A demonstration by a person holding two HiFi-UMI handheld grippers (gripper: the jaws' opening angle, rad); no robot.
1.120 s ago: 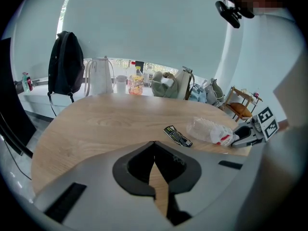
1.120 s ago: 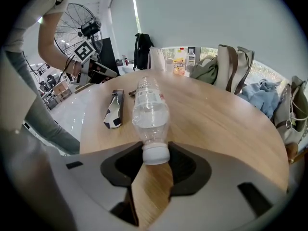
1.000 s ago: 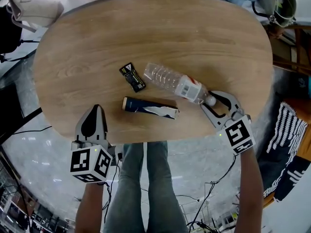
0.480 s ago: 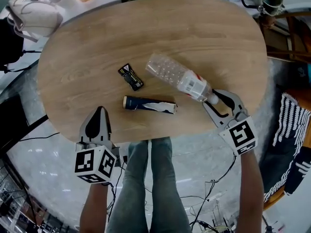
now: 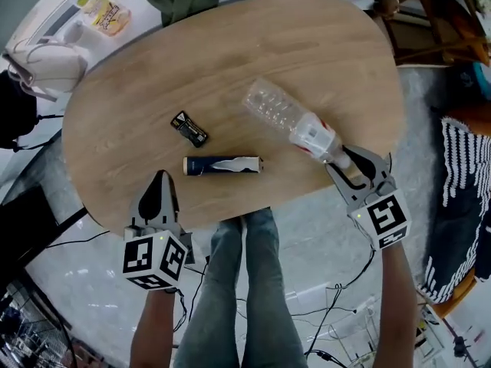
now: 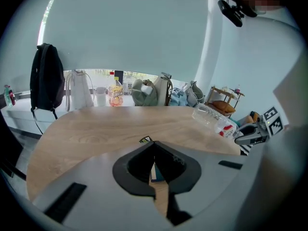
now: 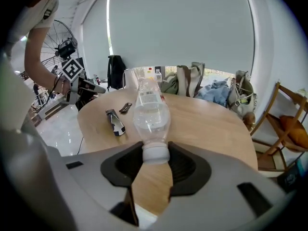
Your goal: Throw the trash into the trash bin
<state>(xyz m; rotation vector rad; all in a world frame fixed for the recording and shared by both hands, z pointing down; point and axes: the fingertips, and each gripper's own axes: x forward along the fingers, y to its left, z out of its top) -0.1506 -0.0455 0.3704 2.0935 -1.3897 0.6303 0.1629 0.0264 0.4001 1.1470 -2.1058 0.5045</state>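
A clear plastic bottle (image 5: 285, 118) with a red-and-white label hangs tilted over the oval wooden table (image 5: 230, 44), base toward the table's middle. My right gripper (image 5: 343, 160) is shut on its white-capped neck; in the right gripper view the bottle (image 7: 150, 112) stands out from between the jaws of that gripper (image 7: 155, 154). A dark blue torn wrapper (image 5: 222, 165) and a small black wrapper (image 5: 189, 128) lie on the table. My left gripper (image 5: 160, 179) is shut and empty over the near edge, pointing at the blue wrapper (image 6: 155, 173).
Bags, a snack packet (image 5: 107, 18) and cloths crowd the table's far edge. A wooden chair (image 5: 437, 21) stands at the right. The person's legs (image 5: 245, 282) are at the near edge, and cables (image 5: 330, 313) lie on the shiny floor.
My right gripper has risen with the bottle, lifting it off the table and tilting it. The left gripper rose slightly. Both wrappers stay put.
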